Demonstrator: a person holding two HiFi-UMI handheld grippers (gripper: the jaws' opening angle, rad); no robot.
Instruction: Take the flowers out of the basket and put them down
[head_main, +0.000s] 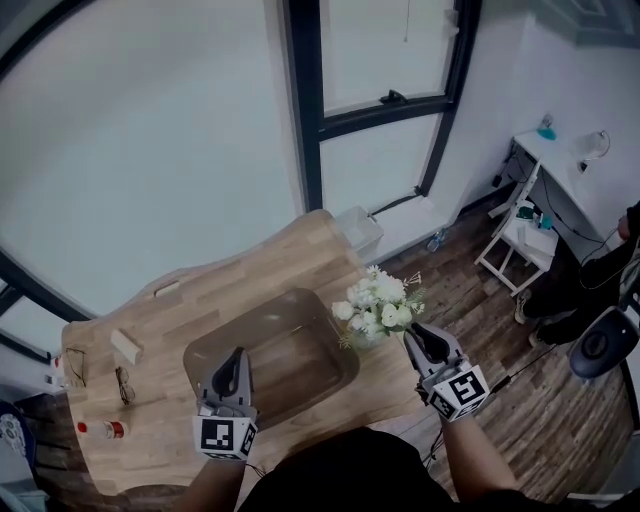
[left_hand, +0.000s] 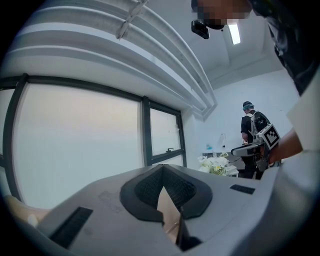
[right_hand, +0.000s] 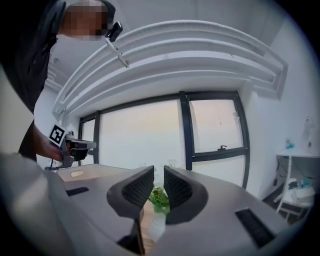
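Pinching flowers (head_main: 378, 305) — right hand-held gripper (head_main: 413, 335)

Basket (head_main: 290, 350) at table (head_main: 230, 285) middle. Flowers (head_main: 378, 305) at basket's right rim, near table's right edge. Block (head_main: 126, 346) left of basket. Glasses (head_main: 124, 385) just before block. Bottle (head_main: 103, 429) lying by near-left corner.
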